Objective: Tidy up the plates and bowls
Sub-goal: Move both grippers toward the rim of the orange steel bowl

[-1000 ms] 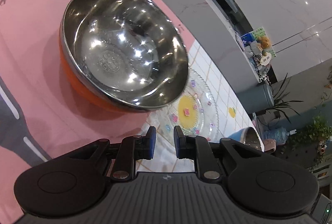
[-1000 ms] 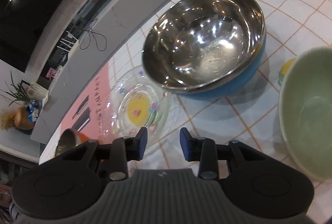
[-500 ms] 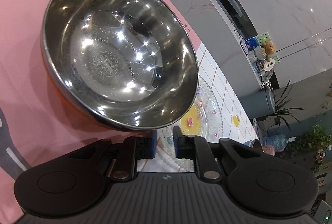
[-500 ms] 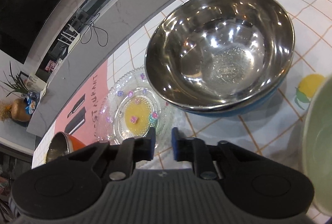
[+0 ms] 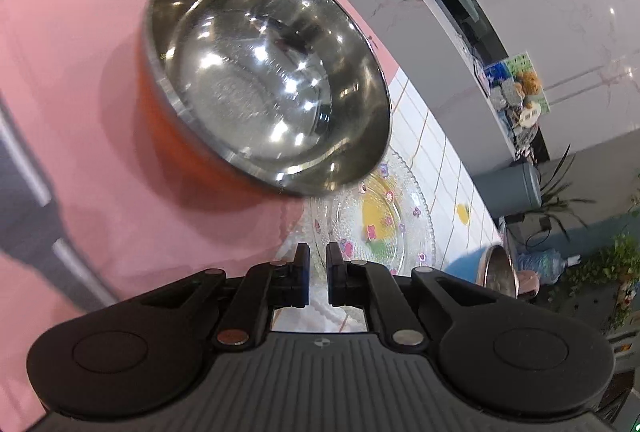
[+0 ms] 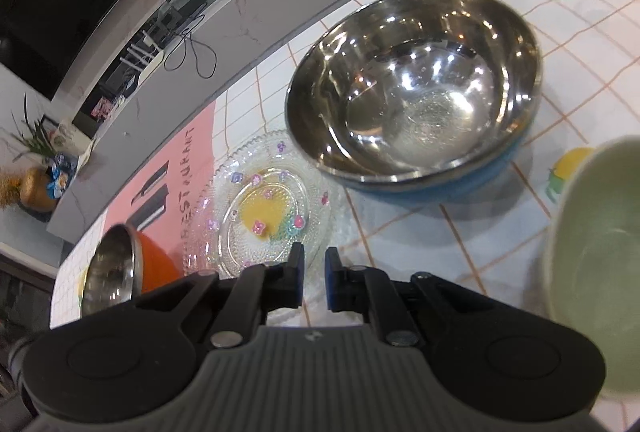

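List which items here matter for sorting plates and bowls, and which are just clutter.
Job:
orange bowl
blue bowl
green bowl
glass plate

Lying about:
potted plant
cables on the counter
stuffed toy

The glass plate (image 6: 264, 216) lies hemmed in between two steel bowls: the orange bowl (image 5: 264, 72) on the pink mat (image 5: 80, 112) overhangs its far left edge, and the blue bowl (image 6: 416, 88) crowds its right rim. A green bowl (image 6: 600, 264) blocks the near right side. Bare checked cloth (image 6: 404, 232) in front of the plate and below the blue bowl leaves a passage.
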A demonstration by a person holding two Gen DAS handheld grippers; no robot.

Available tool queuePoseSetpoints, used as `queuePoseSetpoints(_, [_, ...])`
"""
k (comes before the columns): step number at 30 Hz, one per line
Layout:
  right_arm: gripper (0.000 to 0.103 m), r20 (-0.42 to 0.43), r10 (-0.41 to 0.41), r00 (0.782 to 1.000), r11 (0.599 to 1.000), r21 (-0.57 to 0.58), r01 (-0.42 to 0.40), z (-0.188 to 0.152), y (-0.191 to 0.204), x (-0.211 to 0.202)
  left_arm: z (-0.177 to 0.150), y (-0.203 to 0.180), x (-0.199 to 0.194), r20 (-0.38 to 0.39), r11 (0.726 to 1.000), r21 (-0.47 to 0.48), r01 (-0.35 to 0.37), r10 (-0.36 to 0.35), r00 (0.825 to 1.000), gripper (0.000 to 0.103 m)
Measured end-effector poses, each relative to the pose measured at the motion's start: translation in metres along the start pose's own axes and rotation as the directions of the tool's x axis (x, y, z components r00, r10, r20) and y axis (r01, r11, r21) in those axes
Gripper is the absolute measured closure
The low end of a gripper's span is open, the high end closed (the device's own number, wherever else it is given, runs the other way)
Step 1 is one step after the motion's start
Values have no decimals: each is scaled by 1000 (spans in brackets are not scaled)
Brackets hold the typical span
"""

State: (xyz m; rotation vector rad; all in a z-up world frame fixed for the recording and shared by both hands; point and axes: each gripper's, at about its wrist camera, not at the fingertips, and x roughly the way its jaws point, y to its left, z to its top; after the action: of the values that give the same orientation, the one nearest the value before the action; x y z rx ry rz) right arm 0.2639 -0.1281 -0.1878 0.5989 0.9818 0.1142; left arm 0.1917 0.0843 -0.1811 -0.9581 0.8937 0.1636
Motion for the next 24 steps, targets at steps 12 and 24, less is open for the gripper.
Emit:
queuePoseSetpoints(12, [94, -53, -9, 999, 996, -86, 5, -46, -5, -45, -24, 23, -38, -48, 999, 21, -36, 37, 998, 93])
queuePoseSetpoints(24, [85, -66, -36, 997, 984, -177, 23, -57, -3, -44, -22, 16, -39, -51, 983, 172, -68, 78, 996, 85])
